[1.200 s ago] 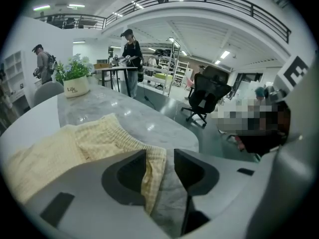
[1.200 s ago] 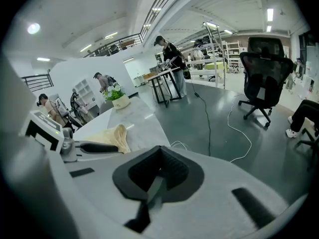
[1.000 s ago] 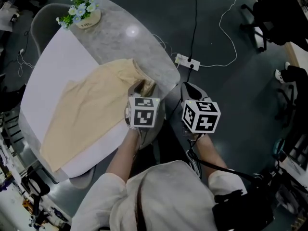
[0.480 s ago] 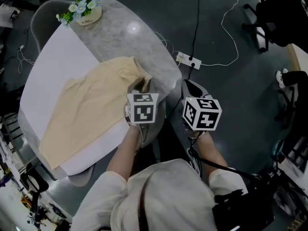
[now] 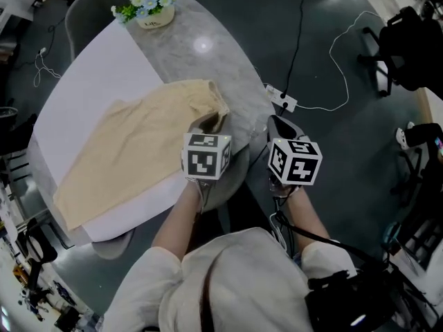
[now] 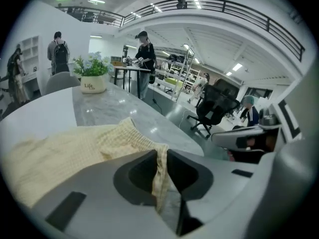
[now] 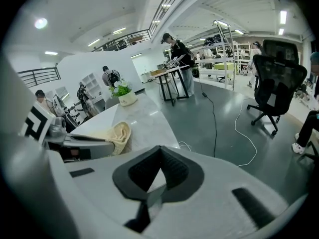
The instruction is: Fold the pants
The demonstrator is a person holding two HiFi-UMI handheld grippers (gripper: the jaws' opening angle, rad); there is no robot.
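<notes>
- The pants (image 5: 131,147) lie spread flat on the table (image 5: 201,68), with the waistband end nearest the person.
- The step in hand looks like the first grab. The left gripper (image 6: 160,156) is closing its jaws on the waistband, with cloth pinched between them.
- The right gripper (image 7: 159,153) hangs just off the table's edge, jaws pressed together and empty.
- Next, I'd guess, it must open and take another corner before any fold.
</notes>
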